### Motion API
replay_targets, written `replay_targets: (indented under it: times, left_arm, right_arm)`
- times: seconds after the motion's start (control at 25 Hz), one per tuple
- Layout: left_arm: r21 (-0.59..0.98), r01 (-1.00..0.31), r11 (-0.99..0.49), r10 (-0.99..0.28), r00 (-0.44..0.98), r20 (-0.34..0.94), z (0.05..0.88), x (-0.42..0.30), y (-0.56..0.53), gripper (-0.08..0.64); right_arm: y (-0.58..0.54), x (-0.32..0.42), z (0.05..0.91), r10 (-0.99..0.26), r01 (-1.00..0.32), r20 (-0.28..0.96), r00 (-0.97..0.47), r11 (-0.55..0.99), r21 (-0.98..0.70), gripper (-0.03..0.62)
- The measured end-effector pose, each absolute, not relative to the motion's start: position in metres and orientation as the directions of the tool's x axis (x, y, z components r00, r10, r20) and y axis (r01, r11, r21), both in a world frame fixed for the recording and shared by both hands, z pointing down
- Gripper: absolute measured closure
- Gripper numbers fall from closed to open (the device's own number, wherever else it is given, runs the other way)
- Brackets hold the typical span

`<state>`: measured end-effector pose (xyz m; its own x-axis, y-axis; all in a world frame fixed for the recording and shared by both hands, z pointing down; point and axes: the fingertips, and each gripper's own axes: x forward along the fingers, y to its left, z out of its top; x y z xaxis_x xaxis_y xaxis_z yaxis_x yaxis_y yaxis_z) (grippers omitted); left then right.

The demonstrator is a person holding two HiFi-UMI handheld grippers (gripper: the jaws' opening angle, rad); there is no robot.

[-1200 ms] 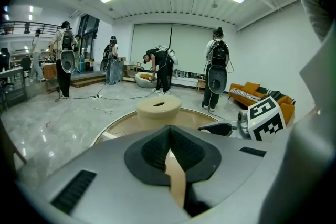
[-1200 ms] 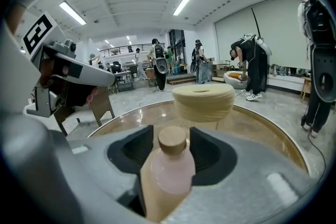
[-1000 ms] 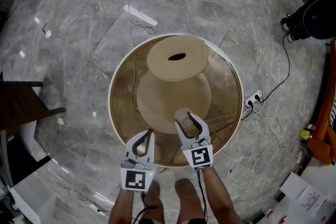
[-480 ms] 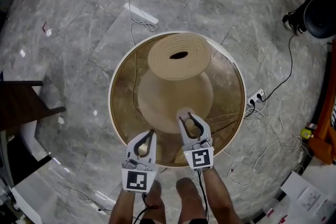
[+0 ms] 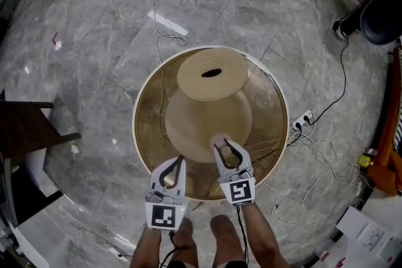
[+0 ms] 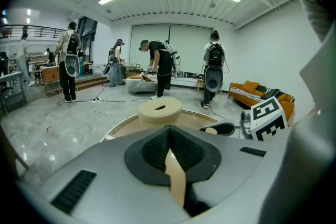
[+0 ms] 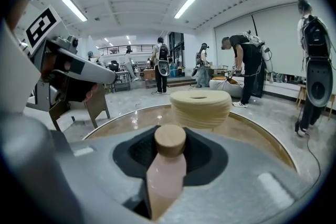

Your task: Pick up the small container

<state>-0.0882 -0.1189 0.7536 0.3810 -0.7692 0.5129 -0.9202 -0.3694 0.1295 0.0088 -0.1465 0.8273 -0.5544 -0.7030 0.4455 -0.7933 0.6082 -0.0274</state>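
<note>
While the right gripper (image 5: 225, 152) hovers over the near part of the round glass-topped table (image 5: 136, 135), its jaws are clamped on the small container (image 7: 167, 171), one dark pad pressing each side. That container is a little bottle with a pale pink, slightly translucent body and a round light-wood cap (image 7: 169, 140) a touch wider than the body. It stands upright in the grip, cap rising above the pads. From the head view it shows only as a pale spot between the jaw tips, just in front of the broad beige cone (image 5: 207, 119) under the glass; whether its bottom touches the glass I cannot tell. Beyond it sits a ribbed beige drum (image 5: 212, 74) with a dark slot on top. The left gripper (image 5: 179, 162), just beside the right one at the table's near rim, has its jaws pinched together on nothing
</note>
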Motion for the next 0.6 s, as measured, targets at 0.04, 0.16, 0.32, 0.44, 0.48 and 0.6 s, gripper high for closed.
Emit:
replay_targets:
  times: [0.04,0.16,0.32,0.44,0.48,0.6]
  left_arm:
    - [0.129,-0.921,-0.368,-0.773,0.380,0.508,0.749,-0.089,-0.121,0.544]
    - [0.123,-0.919,-0.375,-0.784,0.385,0.487,0.730,-0.089,-0.126,0.544]
    - [0.113,-0.915,-0.388,-0.794,0.394,0.464,0.698,-0.086,-0.125,0.545]
    - [0.107,-0.915,-0.390,-0.803,0.395,0.446,0.668,-0.085,-0.124,0.543]
    - [0.104,-0.914,-0.392,-0.807,0.397,0.437,0.657,-0.085,-0.123,0.545]
    - [0.092,-0.912,-0.401,-0.818,0.401,0.412,0.623,-0.086,-0.124,0.543]
  right_arm:
    - [-0.146,0.009,0.822,-0.700,-0.792,0.452,-0.553,0.610,-0.026,0.469]
    - [-0.148,0.009,0.803,-0.704,-0.794,0.448,-0.551,0.607,-0.023,0.469]
    - [-0.145,0.010,0.768,-0.723,-0.798,0.408,-0.557,0.603,-0.021,0.469]
    - [-0.142,0.010,0.733,-0.723,-0.796,0.403,-0.560,0.605,-0.020,0.469]
    - [-0.141,0.009,0.720,-0.723,-0.793,0.402,-0.563,0.608,-0.017,0.469]
    - [-0.139,0.005,0.680,-0.726,-0.783,0.373,-0.577,0.622,0.001,0.469]
